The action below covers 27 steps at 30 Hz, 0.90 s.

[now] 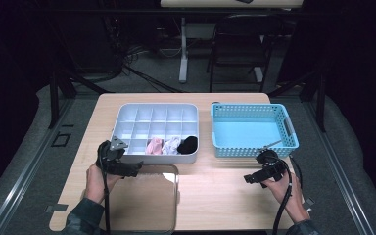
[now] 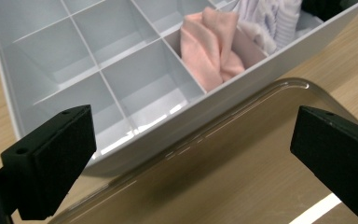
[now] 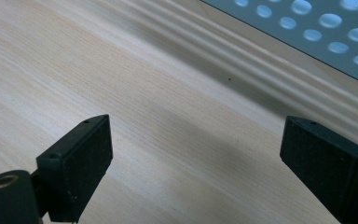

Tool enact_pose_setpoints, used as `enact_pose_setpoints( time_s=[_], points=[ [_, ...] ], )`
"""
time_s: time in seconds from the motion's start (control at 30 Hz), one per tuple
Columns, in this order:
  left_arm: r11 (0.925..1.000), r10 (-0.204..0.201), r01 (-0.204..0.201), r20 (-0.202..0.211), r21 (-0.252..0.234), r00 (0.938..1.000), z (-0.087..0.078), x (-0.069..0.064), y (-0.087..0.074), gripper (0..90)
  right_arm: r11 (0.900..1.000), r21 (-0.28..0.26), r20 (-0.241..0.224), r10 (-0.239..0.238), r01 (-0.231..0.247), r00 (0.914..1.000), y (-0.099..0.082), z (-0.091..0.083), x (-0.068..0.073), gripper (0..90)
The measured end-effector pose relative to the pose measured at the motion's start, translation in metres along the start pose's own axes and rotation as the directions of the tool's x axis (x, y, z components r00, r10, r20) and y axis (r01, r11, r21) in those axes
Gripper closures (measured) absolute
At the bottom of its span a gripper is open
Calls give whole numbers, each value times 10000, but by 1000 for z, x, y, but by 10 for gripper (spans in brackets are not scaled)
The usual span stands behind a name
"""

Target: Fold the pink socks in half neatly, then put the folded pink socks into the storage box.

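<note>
Socks sit in the front row of the white divided tray (image 1: 127,111), the pink sock (image 2: 213,45) just beyond and right of my released left hand-held gripper (image 2: 191,154), far nearer it than my released right hand-held gripper (image 1: 250,179).

this looks like a dark lab or test room. a small wooden table (image 1: 225,196) stands alone on grey floor mats (image 1: 24,161). black cables (image 1: 127,63) lie on the floor behind it, near a folding chair (image 1: 240,44) and another desk's leg (image 1: 183,49).
</note>
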<state>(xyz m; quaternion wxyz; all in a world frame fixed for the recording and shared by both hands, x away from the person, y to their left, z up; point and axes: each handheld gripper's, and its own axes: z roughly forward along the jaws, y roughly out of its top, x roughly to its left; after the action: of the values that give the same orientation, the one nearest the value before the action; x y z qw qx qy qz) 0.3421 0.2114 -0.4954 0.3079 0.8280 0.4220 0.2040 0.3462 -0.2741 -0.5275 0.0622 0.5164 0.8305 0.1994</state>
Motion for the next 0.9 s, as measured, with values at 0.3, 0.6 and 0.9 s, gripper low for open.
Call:
enact_pose_setpoints(
  time_s=[0.3,0.6,0.9],
  points=[
    [9979,-633,632,-88,-116,9980,-7,9,-18,1,10000,66,-9,-29,29,10000,0,-1,0,88],
    [9928,-1115,1101,-289,-466,9933,-21,17,-36,1,10000,-36,-69,-22,22,10000,0,-1,0,88],
    [9859,-1603,1585,-318,-533,9866,-27,27,-55,0,9999,-97,-71,75,-76,9999,-1,-2,-1,91]
  ],
)
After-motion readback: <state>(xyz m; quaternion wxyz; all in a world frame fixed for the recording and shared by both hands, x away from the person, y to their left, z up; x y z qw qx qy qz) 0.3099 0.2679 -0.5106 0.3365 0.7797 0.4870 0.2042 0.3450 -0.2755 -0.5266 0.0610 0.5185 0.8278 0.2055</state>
